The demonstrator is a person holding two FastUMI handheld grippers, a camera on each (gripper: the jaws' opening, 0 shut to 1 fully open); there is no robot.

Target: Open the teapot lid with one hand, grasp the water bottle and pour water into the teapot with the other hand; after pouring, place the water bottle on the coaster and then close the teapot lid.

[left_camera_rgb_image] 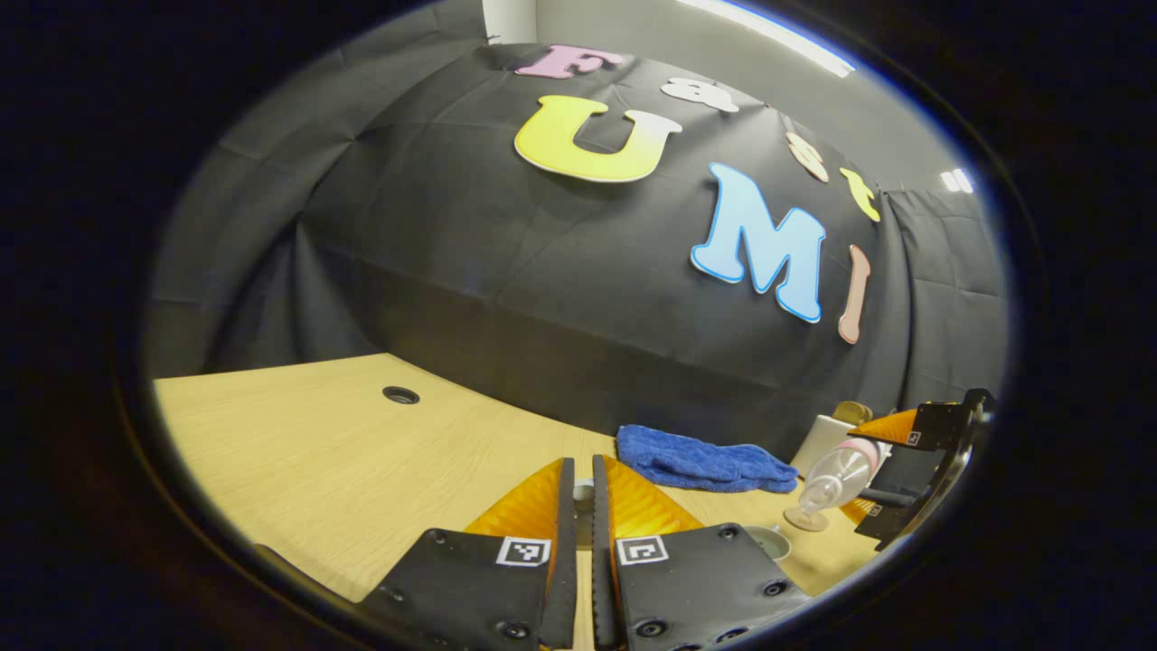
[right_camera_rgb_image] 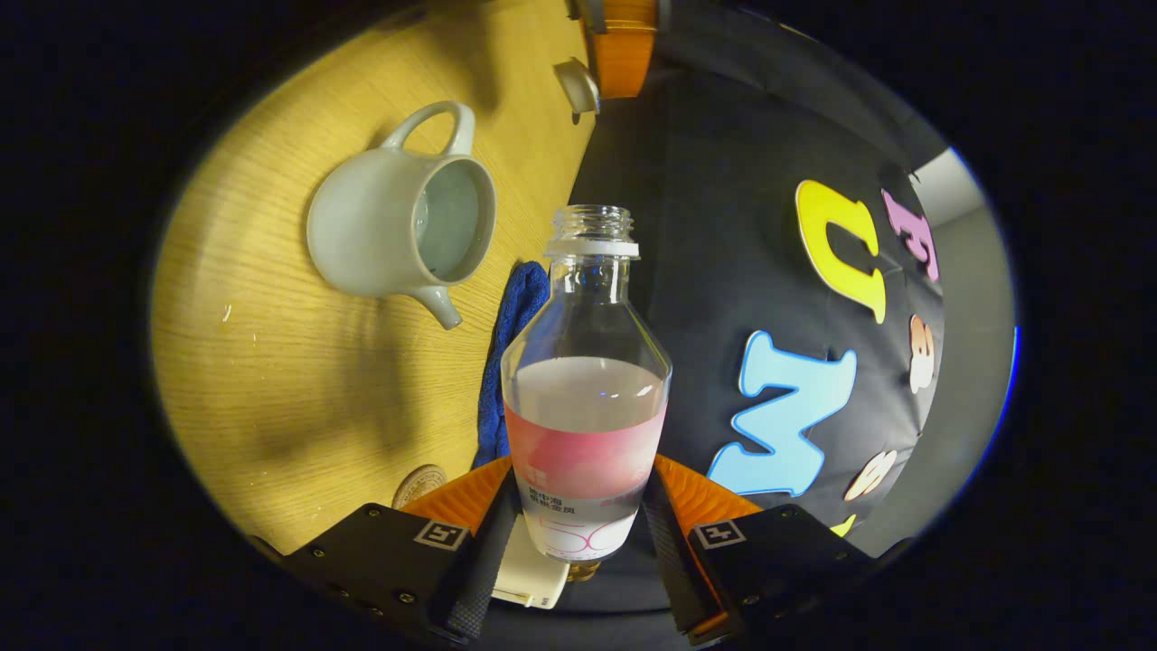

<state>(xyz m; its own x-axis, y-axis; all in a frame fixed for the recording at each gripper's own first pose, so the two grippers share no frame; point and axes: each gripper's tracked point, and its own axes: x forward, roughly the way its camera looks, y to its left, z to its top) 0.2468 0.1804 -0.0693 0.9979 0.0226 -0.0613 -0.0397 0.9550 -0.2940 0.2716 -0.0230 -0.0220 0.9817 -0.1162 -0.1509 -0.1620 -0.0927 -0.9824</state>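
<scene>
Up close in the right gripper view, the right claw (right_camera_rgb_image: 578, 533) grips the uncapped water bottle (right_camera_rgb_image: 586, 425) by its label band, tipped level with water inside. It should roll gently, neck over the lidless teapot (right_camera_rgb_image: 398, 226) mouth. Beyond, the coaster (right_camera_rgb_image: 420, 484) lies near the blue cloth (right_camera_rgb_image: 506, 362) by the counter's (right_camera_rgb_image: 271, 380) back edge. The left claw (left_camera_rgb_image: 578, 542) is pinched nearly closed on the teapot lid (left_camera_rgb_image: 584, 493); open counter lies to its left.
</scene>
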